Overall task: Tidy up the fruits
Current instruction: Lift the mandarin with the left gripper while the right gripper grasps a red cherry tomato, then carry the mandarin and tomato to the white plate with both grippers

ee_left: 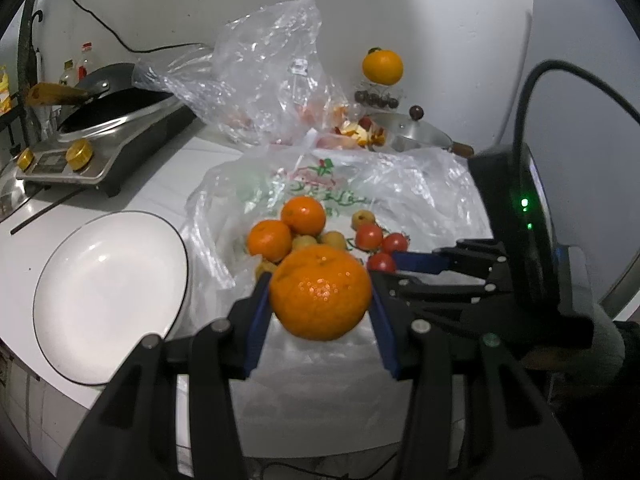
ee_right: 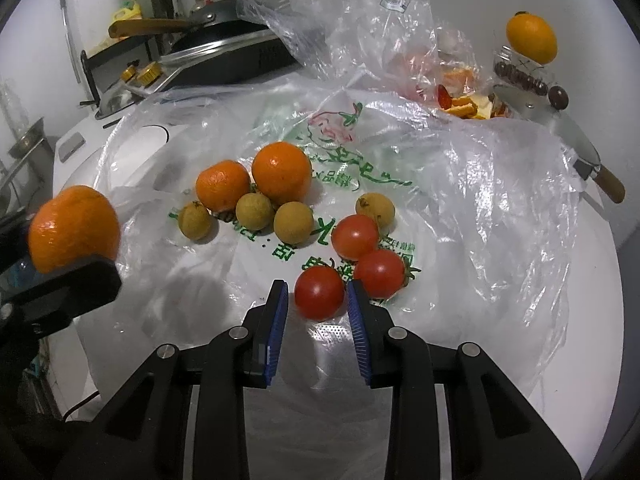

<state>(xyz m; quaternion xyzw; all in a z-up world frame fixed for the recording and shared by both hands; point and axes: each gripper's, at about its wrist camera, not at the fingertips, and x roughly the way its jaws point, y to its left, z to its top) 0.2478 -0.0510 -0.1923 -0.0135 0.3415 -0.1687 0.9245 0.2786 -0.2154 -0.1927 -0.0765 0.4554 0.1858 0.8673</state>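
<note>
My left tongs clamp a large round orange mandarin between blue pads, lifted above the tabletop. My right tongs, jaws narrowed, straddle a small red cherry tomato lying on a printed clear plastic bag; the right pad meets its skin, the left pad shows a thin gap. Two further red tomatoes lie just beyond, touching each other. Farther out: two smaller orange mandarins side by side, with four tan round longans near them. An empty white plate with a dark rim sits left of the bag. A crumpled clear bag, a black wok on a steel cooker and a pan lid stand behind.
</note>
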